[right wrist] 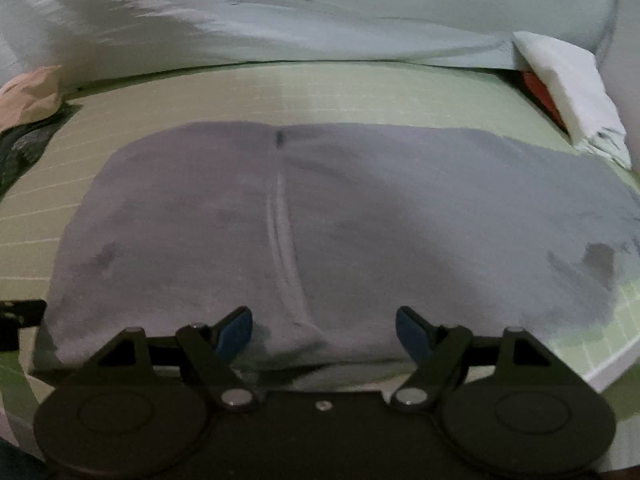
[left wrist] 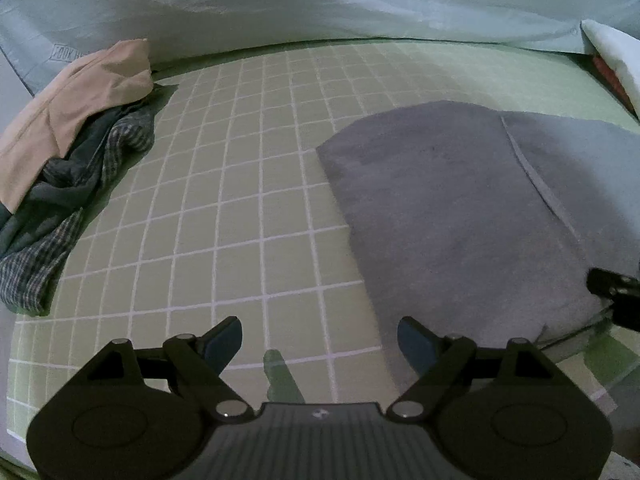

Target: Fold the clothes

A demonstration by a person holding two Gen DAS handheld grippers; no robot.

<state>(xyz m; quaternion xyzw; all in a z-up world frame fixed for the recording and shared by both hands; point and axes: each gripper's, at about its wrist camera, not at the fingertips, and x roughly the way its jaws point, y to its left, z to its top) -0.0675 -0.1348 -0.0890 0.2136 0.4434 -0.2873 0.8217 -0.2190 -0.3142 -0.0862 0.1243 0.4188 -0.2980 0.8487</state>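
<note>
Right wrist view: grid mat (right wrist: 360, 92) carries grey garment (right wrist: 320, 220), laid flat at its near edge, mid-fold. Right gripper (right wrist: 324, 330) spread, empty, over near hem. Left gripper (left wrist: 320, 338) spread over bare mat. Next, probably: pinch hem corners.
</note>
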